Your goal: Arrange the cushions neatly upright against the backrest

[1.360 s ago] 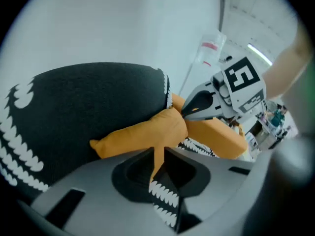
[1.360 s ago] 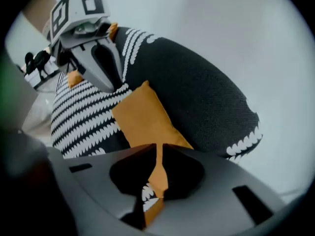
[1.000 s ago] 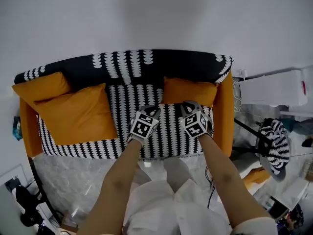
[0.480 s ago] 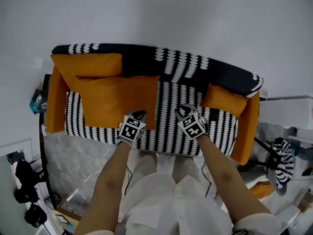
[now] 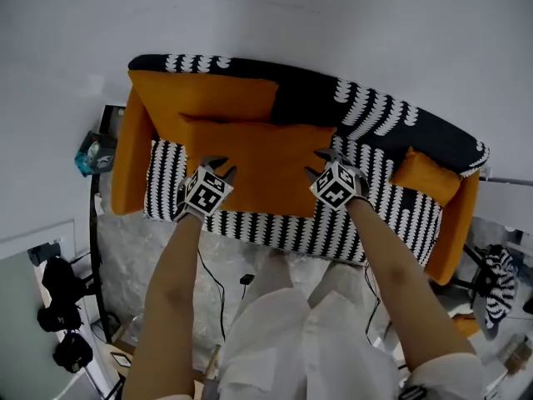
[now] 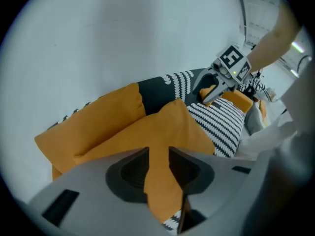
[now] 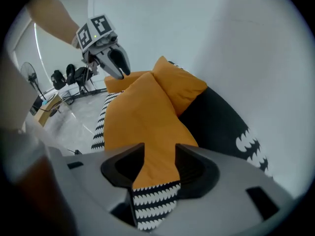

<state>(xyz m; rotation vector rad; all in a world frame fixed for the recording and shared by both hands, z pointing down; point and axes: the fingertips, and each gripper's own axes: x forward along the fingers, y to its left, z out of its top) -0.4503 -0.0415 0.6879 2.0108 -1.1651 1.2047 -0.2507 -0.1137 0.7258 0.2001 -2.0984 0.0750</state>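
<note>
My left gripper (image 5: 220, 167) and right gripper (image 5: 316, 163) hang over the sofa (image 5: 375, 111) seat, one at each side of the big orange cushion (image 5: 258, 161) lying there. Both pairs of fingers (image 6: 132, 170) have just been opening. They stand apart, with the cushion's edge between them. A second cushion (image 5: 204, 98) leans on the sofa's back. A small cushion (image 5: 425, 177) sits at its right end.

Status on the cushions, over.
Left tool and right tool open, jaws just widening, big orange fabric cushion between each, ungripped. Cushion slumped on striped sofa seat. Nothing blocking.
</note>
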